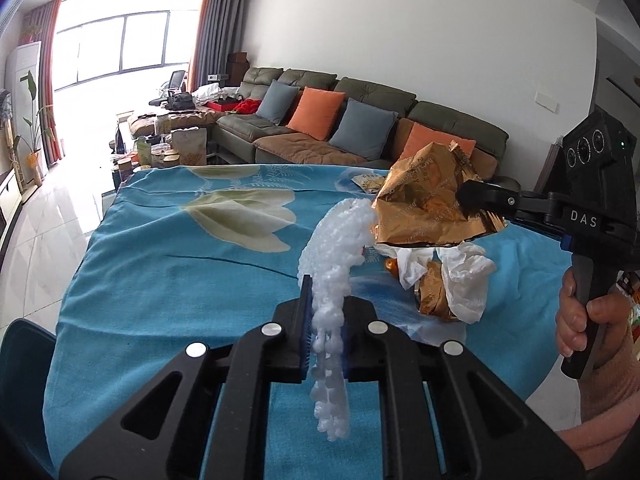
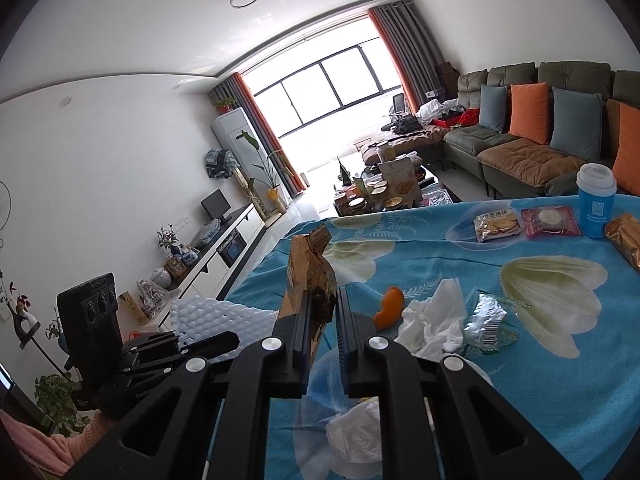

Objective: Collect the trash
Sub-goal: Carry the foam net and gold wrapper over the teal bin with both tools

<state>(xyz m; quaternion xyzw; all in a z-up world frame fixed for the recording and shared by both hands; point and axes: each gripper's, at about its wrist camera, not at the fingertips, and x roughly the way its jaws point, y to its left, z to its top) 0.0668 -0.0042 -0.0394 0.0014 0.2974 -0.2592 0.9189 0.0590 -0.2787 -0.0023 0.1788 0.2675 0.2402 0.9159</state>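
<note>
**Gripping trash in both claws above the blue desk**

Holding a strip of white foam netting pinched between its pads, the left claw points forward and somewhat downward over the desk; the netting arches up ahead of the fingers and dangles behind them. The right claw is clamped on a crumpled gold foil wrapper, lifted clear of the cloth. In the left view a hand grips the right tool's black pistol handle at the frame's right edge.

Loose on the desk lie two crumpled white tissues, one near the claw tips and one under the right claw, one orange peel piece, one torn silver wrapper and a second gold foil scrap. Farther back stand one blue cup with a white lid, one cracker packet, one pink-edged snack packet and one brown packet at the edge.

A turquoise cloth with pale flower prints covers the desk. Beyond it stretch a green sectional sofa with orange and grey-blue cushions, a cluttered coffee table, a large bright window with orange-grey curtains, and a white TV cabinet.
</note>
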